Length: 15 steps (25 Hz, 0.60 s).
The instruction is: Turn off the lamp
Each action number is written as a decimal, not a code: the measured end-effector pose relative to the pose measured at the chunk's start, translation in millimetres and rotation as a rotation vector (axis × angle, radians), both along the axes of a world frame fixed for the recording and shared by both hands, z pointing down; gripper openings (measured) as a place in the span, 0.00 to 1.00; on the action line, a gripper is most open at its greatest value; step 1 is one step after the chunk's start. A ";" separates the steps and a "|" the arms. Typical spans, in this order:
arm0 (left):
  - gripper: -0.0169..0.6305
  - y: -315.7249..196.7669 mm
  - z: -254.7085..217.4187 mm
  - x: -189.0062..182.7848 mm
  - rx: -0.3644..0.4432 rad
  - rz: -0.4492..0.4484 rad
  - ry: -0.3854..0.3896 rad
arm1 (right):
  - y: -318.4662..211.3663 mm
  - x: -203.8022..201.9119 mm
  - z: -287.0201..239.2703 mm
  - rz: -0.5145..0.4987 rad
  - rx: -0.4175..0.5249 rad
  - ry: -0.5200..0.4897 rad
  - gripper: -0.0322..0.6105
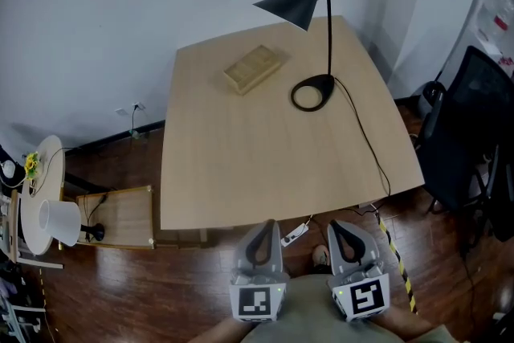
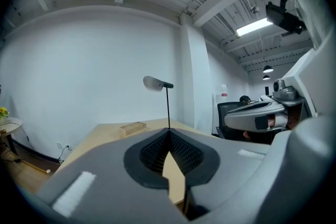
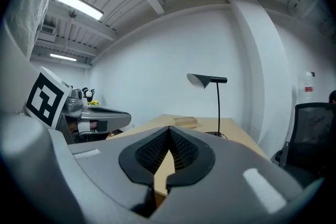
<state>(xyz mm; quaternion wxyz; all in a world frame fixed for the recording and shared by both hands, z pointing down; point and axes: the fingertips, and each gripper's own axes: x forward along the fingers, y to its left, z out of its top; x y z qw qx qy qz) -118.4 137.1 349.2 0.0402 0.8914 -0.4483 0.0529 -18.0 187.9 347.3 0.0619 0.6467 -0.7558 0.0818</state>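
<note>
A black desk lamp (image 1: 315,8) stands at the far right of a light wooden table (image 1: 241,165), its cone shade pointing left and its ring base (image 1: 312,92) on the tabletop. Its black cord (image 1: 365,142) trails to the table's near right edge. The lamp also shows far off in the left gripper view (image 2: 157,84) and the right gripper view (image 3: 207,80). Both grippers hang side by side below the table's near edge, well short of the lamp. My left gripper (image 1: 263,230) is shut and empty. My right gripper (image 1: 340,230) is shut too, holding nothing.
A flat wooden box (image 1: 254,68) lies on the table left of the lamp. A black office chair (image 1: 466,140) stands at the right. A white power strip (image 1: 295,234) lies on the floor under the near edge. A low shelf (image 1: 116,217) and round side table (image 1: 40,197) are at left.
</note>
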 end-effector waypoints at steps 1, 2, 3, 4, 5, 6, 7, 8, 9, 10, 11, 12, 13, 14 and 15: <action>0.03 1.0 -0.2 0.7 0.006 0.006 -0.002 | 0.0 -1.0 0.2 -0.002 0.002 -0.002 0.05; 0.03 2.0 -0.5 0.8 0.009 0.010 -0.002 | 0.2 -2.2 0.1 -0.004 0.005 -0.003 0.05; 0.03 2.7 -0.7 0.3 0.008 0.011 0.000 | 0.5 -3.1 -0.2 -0.004 0.008 -0.003 0.05; 0.03 3.1 -0.9 -0.7 0.005 0.010 0.003 | 0.8 -3.8 -0.5 -0.003 0.010 -0.002 0.05; 0.03 3.3 -1.2 -1.9 0.002 0.009 0.005 | 1.0 -4.3 -1.1 -0.001 0.012 -0.002 0.05; 0.03 3.5 -1.6 -3.2 0.000 0.008 0.005 | 1.5 -4.7 -1.9 0.003 0.015 -0.003 0.05; 0.03 3.8 -1.9 -4.6 0.000 0.010 0.004 | 2.1 -5.3 -3.0 0.007 0.019 -0.003 0.05; 0.03 4.3 -2.5 -5.9 0.000 0.012 0.003 | 2.9 -5.9 -4.1 0.011 0.022 -0.001 0.05; 0.03 4.9 -3.5 -7.0 0.003 0.016 0.003 | 3.8 -6.7 -5.0 0.014 0.026 0.002 0.05; 0.03 5.5 -5.1 -8.0 0.007 0.019 0.006 | 4.9 -7.5 -5.9 0.017 0.029 0.005 0.05; 0.03 6.3 -6.8 -8.7 0.011 0.023 0.009 | 6.1 -8.4 -6.9 0.021 0.034 0.008 0.05; 0.03 7.1 -8.1 -9.2 0.011 0.026 0.013 | 7.5 -9.2 -7.9 0.025 0.038 0.010 0.05; 0.03 8.0 -8.9 -9.8 0.008 0.028 0.017 | 8.9 -10.1 -8.7 0.028 0.041 0.013 0.05; 0.03 8.8 -9.1 -10.5 0.005 0.032 0.020 | 10.2 -11.0 -9.2 0.031 0.042 0.016 0.05; 0.03 9.5 -9.0 -11.4 0.003 0.035 0.020 | 11.5 -12.2 -9.3 0.034 0.042 0.018 0.05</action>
